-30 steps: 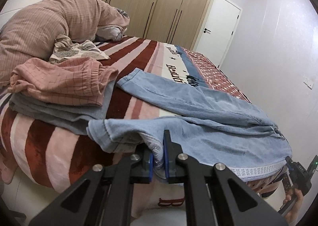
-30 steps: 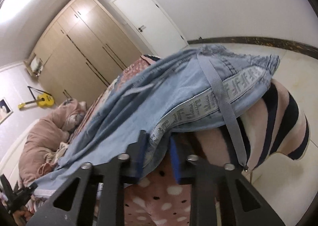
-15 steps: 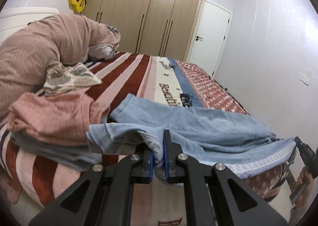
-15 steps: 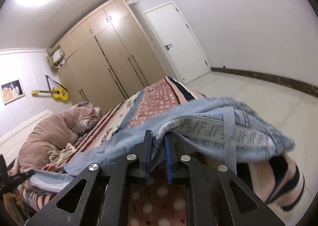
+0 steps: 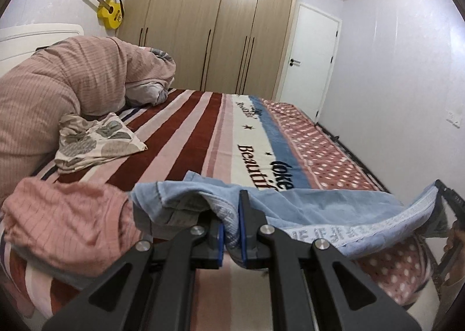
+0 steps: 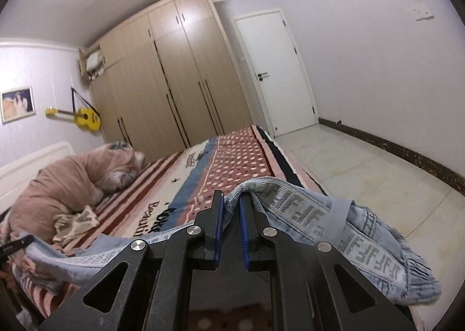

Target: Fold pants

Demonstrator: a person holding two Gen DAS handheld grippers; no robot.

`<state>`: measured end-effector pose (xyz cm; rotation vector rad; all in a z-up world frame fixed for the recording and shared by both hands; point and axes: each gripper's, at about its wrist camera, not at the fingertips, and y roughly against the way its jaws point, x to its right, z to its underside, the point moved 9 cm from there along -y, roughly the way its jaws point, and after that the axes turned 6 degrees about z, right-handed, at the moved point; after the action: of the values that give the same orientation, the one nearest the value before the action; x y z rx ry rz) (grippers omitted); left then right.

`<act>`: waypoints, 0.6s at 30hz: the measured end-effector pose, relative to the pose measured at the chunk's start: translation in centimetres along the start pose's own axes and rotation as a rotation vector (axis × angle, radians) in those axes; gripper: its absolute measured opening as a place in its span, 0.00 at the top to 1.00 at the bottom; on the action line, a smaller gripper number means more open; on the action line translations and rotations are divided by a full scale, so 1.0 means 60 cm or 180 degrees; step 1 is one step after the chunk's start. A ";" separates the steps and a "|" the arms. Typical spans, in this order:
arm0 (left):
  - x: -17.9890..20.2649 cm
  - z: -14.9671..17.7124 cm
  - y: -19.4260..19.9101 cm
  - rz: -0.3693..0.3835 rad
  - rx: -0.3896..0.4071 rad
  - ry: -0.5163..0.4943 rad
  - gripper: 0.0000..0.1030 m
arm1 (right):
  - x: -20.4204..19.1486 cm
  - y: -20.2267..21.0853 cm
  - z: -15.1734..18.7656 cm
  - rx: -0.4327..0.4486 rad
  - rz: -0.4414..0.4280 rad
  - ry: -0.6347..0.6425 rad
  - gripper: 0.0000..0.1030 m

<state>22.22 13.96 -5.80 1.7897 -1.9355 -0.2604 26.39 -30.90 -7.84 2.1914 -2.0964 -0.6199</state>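
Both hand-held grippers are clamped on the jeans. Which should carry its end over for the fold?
Probably the left hand-held gripper: it pinches the jeans at the hems; right anchors the bulkier waistband.

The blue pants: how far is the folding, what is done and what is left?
Done: the blue pants are doubled lengthwise, side stripe along the near edge, and a folded pink garment already lies beside them. In hand: the left tool pinches the leg end and the right tool pinches the waistband, holding the pants stretched over the bed. Left: no crosswise fold is visible, so they likely need laying down and folding.
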 end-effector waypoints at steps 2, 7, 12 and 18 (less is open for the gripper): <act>-0.006 -0.008 -0.039 -0.0022 -0.0052 -0.0052 0.94 | -0.004 -0.035 -0.004 -0.0051 0.0074 0.0103 0.95; -0.037 -0.004 -0.138 0.0002 -0.0237 0.0017 0.94 | -0.012 -0.111 0.006 -0.0239 0.0228 0.0315 0.95; -0.062 0.012 -0.220 0.0038 -0.0414 0.0059 0.92 | -0.013 -0.196 0.030 -0.0508 0.0376 0.0489 0.95; -0.080 0.028 -0.273 -0.0034 -0.0526 0.0086 0.73 | -0.006 -0.267 0.072 -0.0806 0.0549 0.0619 0.95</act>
<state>35.99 16.31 -15.77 1.6881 -1.8298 -0.3864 40.24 -28.23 -16.60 1.8351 -1.9603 -0.5936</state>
